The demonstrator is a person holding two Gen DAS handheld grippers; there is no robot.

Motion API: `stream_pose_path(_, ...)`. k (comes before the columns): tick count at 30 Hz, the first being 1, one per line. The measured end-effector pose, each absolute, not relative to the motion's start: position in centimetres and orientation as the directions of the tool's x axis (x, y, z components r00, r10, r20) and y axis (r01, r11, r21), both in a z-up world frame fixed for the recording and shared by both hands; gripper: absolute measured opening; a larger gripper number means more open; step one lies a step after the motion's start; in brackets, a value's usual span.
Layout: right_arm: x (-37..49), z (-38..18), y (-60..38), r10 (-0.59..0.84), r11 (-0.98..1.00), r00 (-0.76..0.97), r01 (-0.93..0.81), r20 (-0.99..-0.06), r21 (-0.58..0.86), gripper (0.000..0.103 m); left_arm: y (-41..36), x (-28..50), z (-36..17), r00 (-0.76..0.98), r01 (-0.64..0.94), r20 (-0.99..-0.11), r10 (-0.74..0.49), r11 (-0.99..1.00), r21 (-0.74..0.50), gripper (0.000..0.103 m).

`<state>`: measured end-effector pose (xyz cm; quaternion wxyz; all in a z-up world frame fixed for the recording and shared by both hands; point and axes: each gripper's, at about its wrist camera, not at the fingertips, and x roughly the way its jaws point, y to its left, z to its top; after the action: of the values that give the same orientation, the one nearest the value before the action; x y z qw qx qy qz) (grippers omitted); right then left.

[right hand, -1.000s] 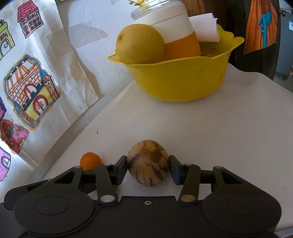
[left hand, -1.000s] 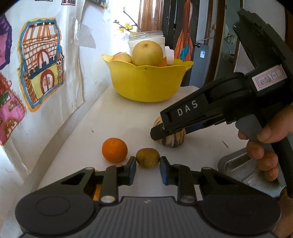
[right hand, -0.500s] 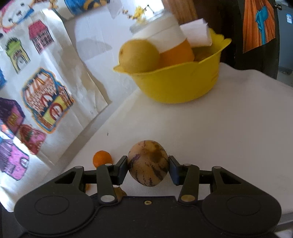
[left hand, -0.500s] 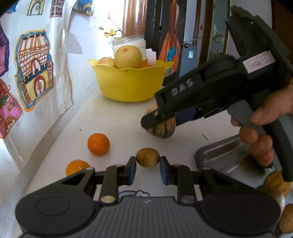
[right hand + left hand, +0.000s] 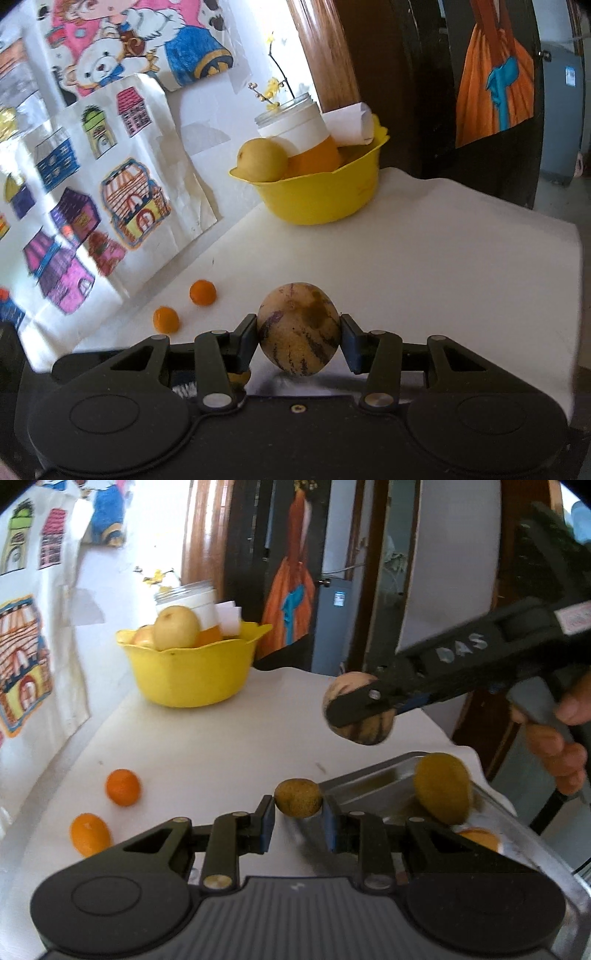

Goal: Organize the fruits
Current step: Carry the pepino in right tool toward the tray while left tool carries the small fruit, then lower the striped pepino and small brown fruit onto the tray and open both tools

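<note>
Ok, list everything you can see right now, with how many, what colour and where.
kiwi: one, brown, held in the left hand-held gripper
striped fruit: one, tan with purple streaks, held in the right hand-held gripper, lifted clear of the table
oranges: two, orange, loose on the table near the wall
bowl: one, yellow, far end of the table, holding a pear and a white jar
metal tray: one, silver, right side, holding another kiwi and more fruit
table: one, white
drawings: several, coloured, on the wall
left hand-held gripper: black
right hand-held gripper: black
hand: one, on the right gripper's handle
</note>
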<state>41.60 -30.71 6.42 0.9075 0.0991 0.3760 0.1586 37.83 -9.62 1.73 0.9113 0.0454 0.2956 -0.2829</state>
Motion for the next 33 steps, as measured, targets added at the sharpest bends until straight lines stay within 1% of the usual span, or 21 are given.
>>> stream_pose_path(4,39.5,6.3,-31.2,0.341,0.940,0.660,-0.234,-0.669,0.248,0.048,-11.0,37.2,1.7,0.648,0.552,-0.570,-0.505,0.827,-0.106,0.030)
stream_pose_path(8,38.8,5.5,-31.6,0.324,0.946,0.645,-0.230,-0.692,0.229,0.048,-11.9,36.9,1.2,0.631,0.555,-0.587,-0.507,0.824,-0.115,0.030)
stream_pose_path(13,39.2,4.5,-31.9,0.294,0.956,0.621,-0.214,-0.727,0.203,0.048,-12.5,37.1,0.6,0.613,0.556,-0.613,-0.499,0.823,-0.114,0.030)
stream_pose_path(17,40.0,4.0,-31.7,0.259,0.964,0.608,-0.213,-0.751,0.159,0.048,-12.9,37.2,0.3,0.603,0.556,-0.636,-0.481,0.825,-0.096,0.030)
stream_pose_path(20,40.8,3.8,-31.3,0.238,0.966,0.602,-0.224,-0.762,0.125,0.048,-13.0,37.3,0.2,0.595,0.550,-0.646,-0.478,0.828,-0.106,0.030)
stream_pose_path(27,42.4,2.8,-31.4,0.257,0.958,0.530,-0.250,-0.808,0.140,0.049,-12.7,37.4,-0.2,0.582,0.529,-0.659,-0.476,0.837,-0.138,0.030)
stream_pose_path(33,43.0,2.3,-31.7,0.257,0.958,0.517,-0.245,-0.816,0.147,0.049,-12.4,37.4,-0.3,0.582,0.525,-0.656,-0.481,0.838,-0.150,0.030)
